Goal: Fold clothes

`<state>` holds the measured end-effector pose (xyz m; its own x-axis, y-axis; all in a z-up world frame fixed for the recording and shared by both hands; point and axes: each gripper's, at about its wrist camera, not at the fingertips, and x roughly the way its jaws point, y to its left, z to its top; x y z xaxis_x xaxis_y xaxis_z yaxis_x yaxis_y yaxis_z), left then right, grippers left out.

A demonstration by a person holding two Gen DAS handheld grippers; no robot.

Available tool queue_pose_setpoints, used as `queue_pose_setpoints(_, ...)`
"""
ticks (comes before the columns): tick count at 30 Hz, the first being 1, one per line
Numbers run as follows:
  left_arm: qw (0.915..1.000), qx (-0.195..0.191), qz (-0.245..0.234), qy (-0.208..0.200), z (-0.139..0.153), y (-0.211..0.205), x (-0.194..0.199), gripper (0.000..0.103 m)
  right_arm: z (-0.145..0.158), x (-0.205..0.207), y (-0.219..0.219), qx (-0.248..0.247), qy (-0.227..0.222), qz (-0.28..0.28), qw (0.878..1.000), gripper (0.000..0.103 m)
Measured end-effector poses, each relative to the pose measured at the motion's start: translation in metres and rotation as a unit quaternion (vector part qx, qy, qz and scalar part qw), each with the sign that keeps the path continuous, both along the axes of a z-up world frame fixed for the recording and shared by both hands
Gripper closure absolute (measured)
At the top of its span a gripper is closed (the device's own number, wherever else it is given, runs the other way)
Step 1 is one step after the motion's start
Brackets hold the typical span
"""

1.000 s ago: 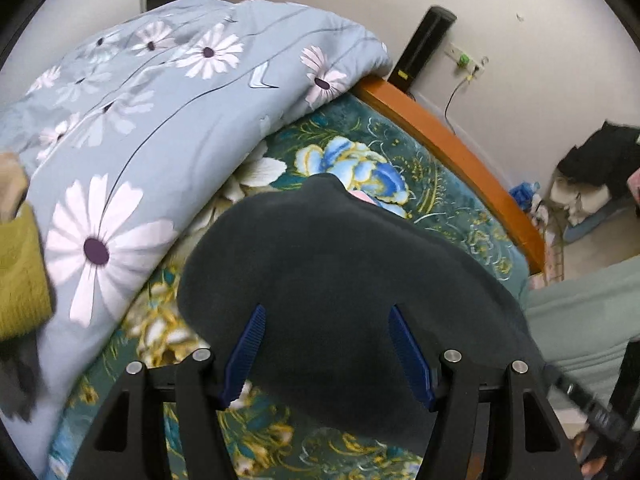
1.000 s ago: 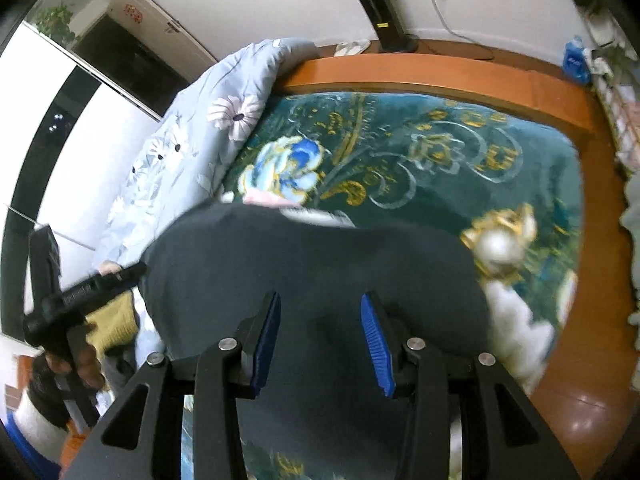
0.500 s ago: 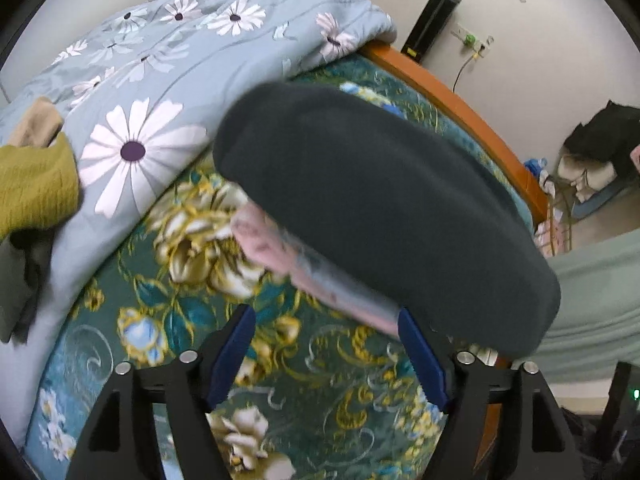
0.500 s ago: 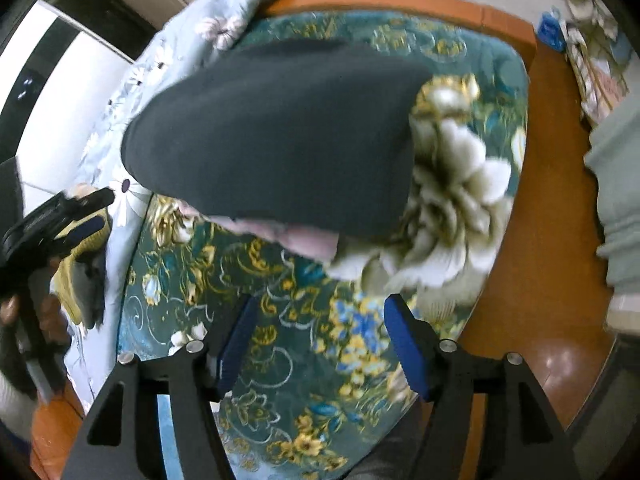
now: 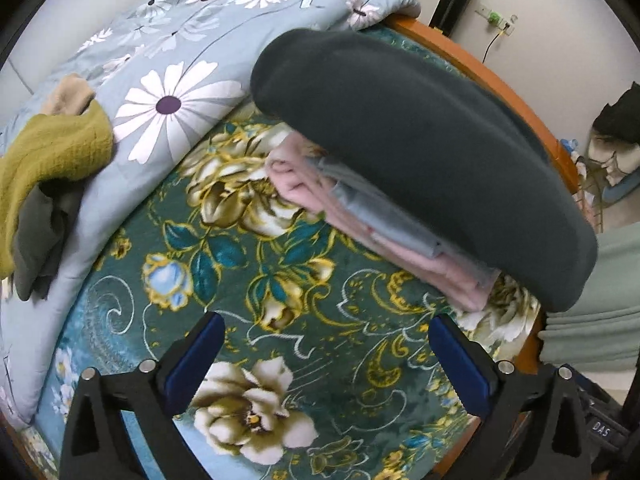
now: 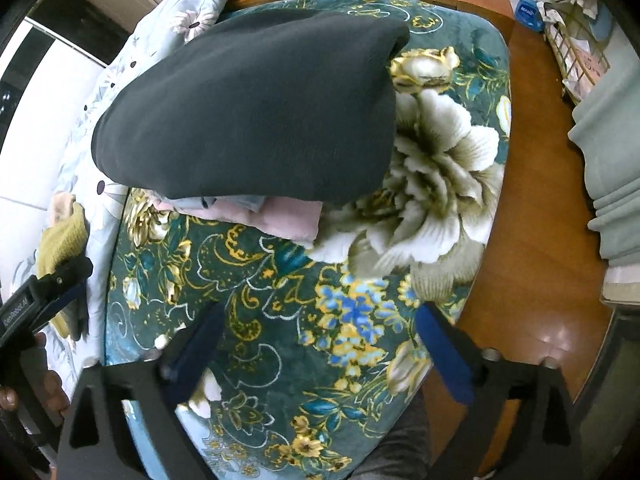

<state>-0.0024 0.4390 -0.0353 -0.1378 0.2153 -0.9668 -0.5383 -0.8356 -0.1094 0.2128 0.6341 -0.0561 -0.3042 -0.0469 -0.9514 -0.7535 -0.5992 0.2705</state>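
A folded dark grey garment [image 5: 424, 148] [image 6: 256, 112] lies on top of a stack of folded pink and pale blue clothes [image 5: 360, 216] [image 6: 280, 212] on the green floral bedspread [image 5: 280, 320] [image 6: 320, 320]. My left gripper [image 5: 326, 352] hovers open in front of the stack, nothing between its blue pads. My right gripper [image 6: 320, 344] is open too, well back from the stack and empty. An olive-yellow garment [image 5: 48, 160] [image 6: 60, 240] with a dark green one [image 5: 40, 232] lies unfolded on the quilt at left.
A pale blue daisy quilt [image 5: 180, 80] is bunched along the bed's left side. The orange wooden bed frame [image 5: 500, 80] [image 6: 532, 200] edges the mattress. The other gripper [image 6: 44, 296] and a hand show at far left. A pile of clothes [image 5: 616, 136] sits by the wall.
Both grippers let go of the dark grey garment, opened wider, and pulled back toward me. The garment now rests on the pink and blue stack.
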Motion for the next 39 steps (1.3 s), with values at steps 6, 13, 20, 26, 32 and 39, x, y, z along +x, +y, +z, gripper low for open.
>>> queue_pose_setpoints(6,0.9998,-0.019,0.005,0.011,-0.004,0.000,0.004,0.000,-0.004,-0.002,-0.007,0.013,-0.006,0.019,1.000,0.000)
queue_pose_setpoints(13,0.9992,-0.031,-0.012,0.020,-0.013,0.008,0.012,0.000,-0.007,-0.006,-0.017,0.050,-0.008,0.049,0.998,0.000)
queue_pose_setpoints(20,0.9975,-0.048,-0.016,0.050,-0.023,0.019,0.015,0.000,-0.016,-0.012,-0.023,0.076,-0.004,0.065,0.995,0.000)
queue_pose_setpoints(26,0.9959,-0.068,-0.024,0.054,-0.035,0.031,0.012,0.000,-0.020,-0.019,-0.025,0.089,-0.002,0.081,0.993,0.000)
queue_pose_setpoints(32,0.9951,-0.081,-0.036,0.043,-0.048,0.046,0.006,0.000,-0.024,-0.026,-0.020,0.095,-0.004,0.086,0.992,0.000)
queue_pose_setpoints(39,0.9943,-0.077,-0.059,0.044,-0.053,0.065,0.005,0.000,-0.027,-0.033,-0.013,0.099,-0.007,0.090,0.991,0.000)
